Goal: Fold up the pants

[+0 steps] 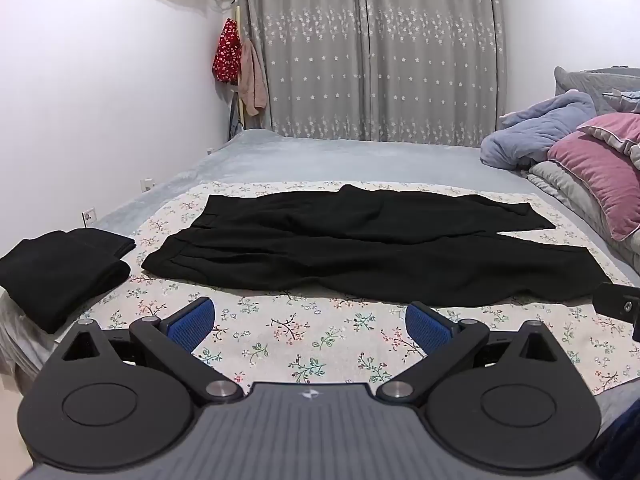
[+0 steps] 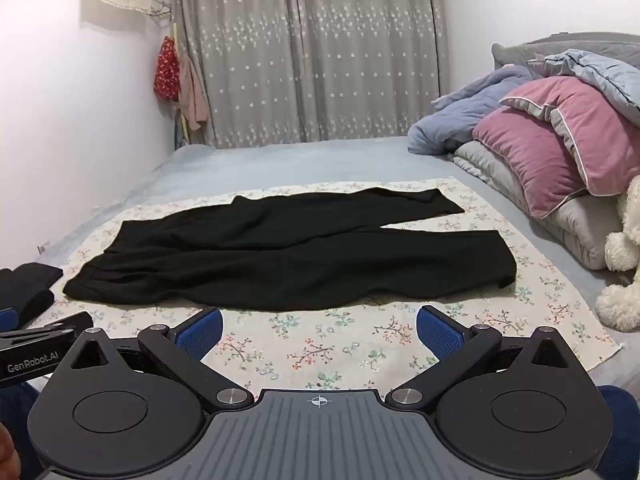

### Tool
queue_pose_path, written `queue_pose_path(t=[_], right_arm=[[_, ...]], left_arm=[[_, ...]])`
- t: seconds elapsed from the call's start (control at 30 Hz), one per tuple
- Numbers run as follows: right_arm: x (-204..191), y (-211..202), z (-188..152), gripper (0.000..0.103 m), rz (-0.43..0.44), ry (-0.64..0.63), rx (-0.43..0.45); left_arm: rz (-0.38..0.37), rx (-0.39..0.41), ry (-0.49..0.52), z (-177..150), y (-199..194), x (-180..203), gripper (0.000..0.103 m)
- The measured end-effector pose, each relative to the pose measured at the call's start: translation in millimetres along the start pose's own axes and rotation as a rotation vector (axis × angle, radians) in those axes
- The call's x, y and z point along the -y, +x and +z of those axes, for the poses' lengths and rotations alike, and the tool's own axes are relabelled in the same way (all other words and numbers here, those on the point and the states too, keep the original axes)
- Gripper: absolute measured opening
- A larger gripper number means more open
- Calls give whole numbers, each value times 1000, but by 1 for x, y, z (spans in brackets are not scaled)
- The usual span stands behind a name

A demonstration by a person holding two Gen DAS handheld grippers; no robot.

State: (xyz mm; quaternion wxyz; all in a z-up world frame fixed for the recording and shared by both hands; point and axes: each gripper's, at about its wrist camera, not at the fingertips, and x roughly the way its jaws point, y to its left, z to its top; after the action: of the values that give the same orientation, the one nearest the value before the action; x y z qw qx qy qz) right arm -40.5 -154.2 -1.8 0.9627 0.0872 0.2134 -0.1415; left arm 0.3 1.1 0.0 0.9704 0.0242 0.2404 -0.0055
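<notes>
A pair of black pants (image 1: 360,248) lies spread flat on a floral cloth (image 1: 280,332) on the bed, waistband to the left, both legs running right. It also shows in the right wrist view (image 2: 280,256). My left gripper (image 1: 310,322) is open and empty, just in front of the pants' near edge. My right gripper (image 2: 320,330) is open and empty, also just short of the near edge. Part of the right gripper's body shows at the left wrist view's right edge.
A folded black garment (image 1: 64,268) sits left of the cloth, also in the right wrist view (image 2: 28,284). Pink and grey pillows (image 2: 560,152), a blue blanket (image 2: 472,108) and a white plush toy (image 2: 624,260) lie on the right. Grey curtains (image 2: 312,52) hang behind.
</notes>
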Motion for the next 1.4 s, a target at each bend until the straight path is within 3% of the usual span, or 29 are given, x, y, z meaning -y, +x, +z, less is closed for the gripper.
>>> queue_pose_path(t=[0.27,0.33,0.57,1.4], right_arm=[[0,-1,2,103,-9,-2,2],[5,-1,3,103,-9,0,0],[6,2,0,103,-13,-8,-1],[14,0,-2,103,-41,-8,1]], left_arm=[[17,10,34,-3,-9,17,101],[-13,-2,18,0,-2,2,101],[-29,-14,10,1,-2,2,101],[-37,-7,-8,-2,0,1,101]])
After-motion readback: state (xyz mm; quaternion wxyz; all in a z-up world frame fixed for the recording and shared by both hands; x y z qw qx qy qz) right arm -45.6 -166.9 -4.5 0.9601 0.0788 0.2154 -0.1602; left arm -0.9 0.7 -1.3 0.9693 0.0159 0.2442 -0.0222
